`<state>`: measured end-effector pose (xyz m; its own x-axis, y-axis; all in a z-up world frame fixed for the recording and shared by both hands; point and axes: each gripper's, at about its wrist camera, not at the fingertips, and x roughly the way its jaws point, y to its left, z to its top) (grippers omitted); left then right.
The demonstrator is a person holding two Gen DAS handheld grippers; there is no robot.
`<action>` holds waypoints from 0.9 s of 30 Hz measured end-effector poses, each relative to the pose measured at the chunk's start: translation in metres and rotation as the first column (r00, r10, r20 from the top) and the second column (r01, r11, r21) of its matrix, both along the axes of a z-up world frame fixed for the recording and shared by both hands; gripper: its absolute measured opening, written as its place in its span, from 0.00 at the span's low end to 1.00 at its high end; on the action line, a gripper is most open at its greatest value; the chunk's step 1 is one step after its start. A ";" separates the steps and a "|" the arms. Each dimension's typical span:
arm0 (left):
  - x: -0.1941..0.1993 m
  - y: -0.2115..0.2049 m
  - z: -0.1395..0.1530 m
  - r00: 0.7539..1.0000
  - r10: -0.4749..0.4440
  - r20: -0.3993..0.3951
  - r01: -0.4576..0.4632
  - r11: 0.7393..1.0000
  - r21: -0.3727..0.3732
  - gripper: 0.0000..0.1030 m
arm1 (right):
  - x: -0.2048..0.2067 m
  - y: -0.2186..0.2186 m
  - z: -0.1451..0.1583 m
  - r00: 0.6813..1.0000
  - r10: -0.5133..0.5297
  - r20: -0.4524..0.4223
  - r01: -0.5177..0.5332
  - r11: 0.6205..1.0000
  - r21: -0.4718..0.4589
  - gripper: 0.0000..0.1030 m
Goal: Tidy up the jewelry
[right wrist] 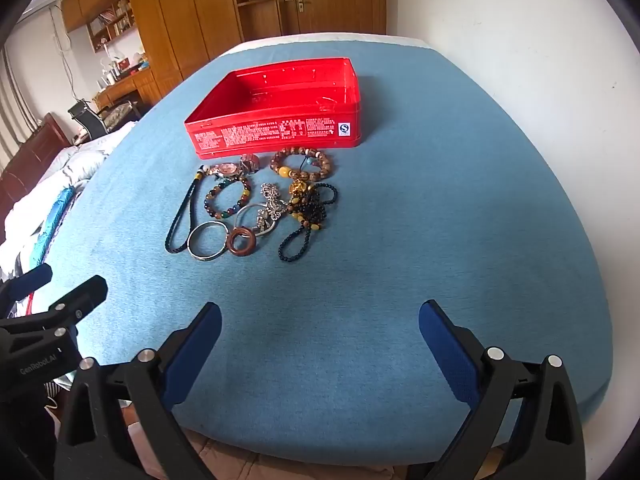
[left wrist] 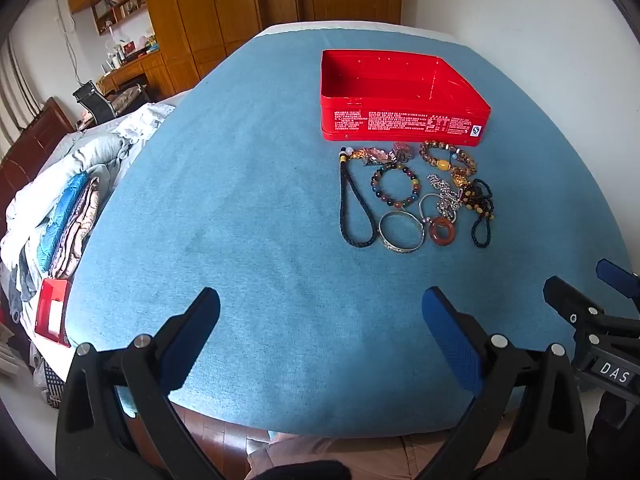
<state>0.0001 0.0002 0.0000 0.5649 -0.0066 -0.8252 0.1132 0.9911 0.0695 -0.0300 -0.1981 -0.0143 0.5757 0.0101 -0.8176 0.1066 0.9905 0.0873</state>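
I hold the left gripper (left wrist: 320, 312) and right gripper (right wrist: 320, 324) above the near edge of the blue-covered table (left wrist: 240, 200), jaws wide apart, nothing between them. Mid-table, toward the right edge, lies the jewelry: silver bangle (left wrist: 401, 232), reddish ring (left wrist: 442, 229), black cord (left wrist: 354, 208), tangled black beads (left wrist: 480, 208). Just beyond sits the empty red tin (left wrist: 404, 124). I judge that overlapping strands could snag, dragging neighbours along, and that the bangle could slip from my pads.

Bright, even daylight fills both sharp views; the glossy red metal tin (right wrist: 276, 128) casts a soft shadow rightward; fisheye edges bend and darken.
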 end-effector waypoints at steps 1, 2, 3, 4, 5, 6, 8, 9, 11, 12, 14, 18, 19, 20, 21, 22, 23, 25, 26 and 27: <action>0.000 0.000 0.000 1.000 0.000 -0.001 0.000 1.000 -0.001 0.97 | 0.000 0.000 0.000 1.000 0.000 -0.001 0.000 1.000 0.000 0.96; 0.000 0.000 0.000 1.000 0.000 -0.001 0.000 1.000 -0.001 0.97 | 0.000 0.000 0.000 1.000 0.000 -0.001 0.000 1.000 0.001 0.96; 0.000 0.000 0.000 1.000 0.001 -0.001 -0.001 1.000 0.000 0.97 | 0.000 0.000 0.000 1.000 0.000 -0.002 0.000 1.000 0.000 0.96; 0.000 0.000 0.000 1.000 0.001 0.000 -0.001 1.000 0.000 0.97 | 0.000 0.000 0.000 1.000 0.000 -0.001 0.000 1.000 0.000 0.96; 0.000 0.000 0.000 1.000 0.000 -0.001 0.000 1.000 0.000 0.97 | 0.000 0.001 -0.001 1.000 0.000 0.000 0.000 1.000 -0.001 0.96; 0.000 0.000 0.000 1.000 0.000 0.000 0.000 1.000 0.000 0.97 | 0.000 0.001 -0.001 1.000 0.000 0.001 0.000 1.000 -0.002 0.96; 0.000 0.000 0.000 1.000 0.000 0.001 0.000 1.000 0.001 0.97 | 0.000 0.000 -0.001 1.000 0.000 -0.001 0.000 1.000 0.001 0.96; 0.000 0.000 0.000 1.000 0.000 -0.001 0.000 1.000 -0.001 0.97 | 0.000 0.001 -0.001 1.000 0.000 -0.001 0.000 1.000 0.002 0.96; 0.000 0.000 0.000 1.000 -0.002 -0.001 0.002 1.000 -0.001 0.97 | 0.001 0.001 0.001 1.000 0.000 -0.003 0.000 1.000 0.004 0.96; 0.000 0.000 0.000 1.000 -0.002 0.000 0.002 1.000 -0.001 0.97 | 0.001 0.001 0.001 1.000 0.000 -0.004 0.000 1.000 0.004 0.96; 0.000 0.000 0.000 1.000 0.001 0.000 -0.001 1.000 -0.001 0.97 | 0.001 0.001 0.000 1.000 0.000 -0.003 0.000 1.000 0.005 0.96; 0.000 0.000 -0.001 1.000 0.000 0.001 0.000 1.000 -0.001 0.97 | 0.000 0.000 -0.002 1.000 0.000 -0.001 0.000 1.000 0.006 0.96; 0.000 0.000 0.000 1.000 0.000 -0.001 0.000 1.000 -0.002 0.97 | 0.000 0.001 -0.001 1.000 0.000 -0.002 0.000 1.000 0.006 0.96; 0.000 0.000 0.000 1.000 -0.001 -0.001 0.001 1.000 -0.001 0.97 | 0.000 0.001 -0.001 1.000 0.000 -0.002 0.000 1.000 0.006 0.96; 0.000 0.000 0.000 1.000 -0.001 0.000 0.001 1.000 -0.002 0.97 | 0.000 0.001 -0.001 1.000 0.000 -0.002 0.000 1.000 0.005 0.96; 0.000 0.000 0.000 1.000 -0.001 0.000 0.001 1.000 -0.001 0.97 | 0.001 0.001 -0.001 1.000 0.000 -0.002 0.000 1.000 0.005 0.96; 0.000 0.000 0.000 1.000 -0.001 0.000 0.001 1.000 -0.001 0.97 | 0.001 0.002 -0.002 1.000 0.000 -0.001 0.000 1.000 0.005 0.96; 0.000 0.000 0.000 1.000 0.000 0.000 0.000 1.000 -0.001 0.97 | 0.001 0.001 -0.002 1.000 0.000 -0.002 0.000 1.000 0.007 0.96; 0.000 0.000 0.000 1.000 0.000 0.001 0.000 1.000 -0.001 0.97 | 0.000 0.001 -0.002 1.000 0.001 -0.001 -0.001 1.000 0.006 0.96; 0.000 0.000 0.000 1.000 0.000 0.001 0.000 1.000 -0.001 0.97 | 0.000 0.001 -0.001 1.000 0.001 -0.002 -0.001 1.000 0.007 0.96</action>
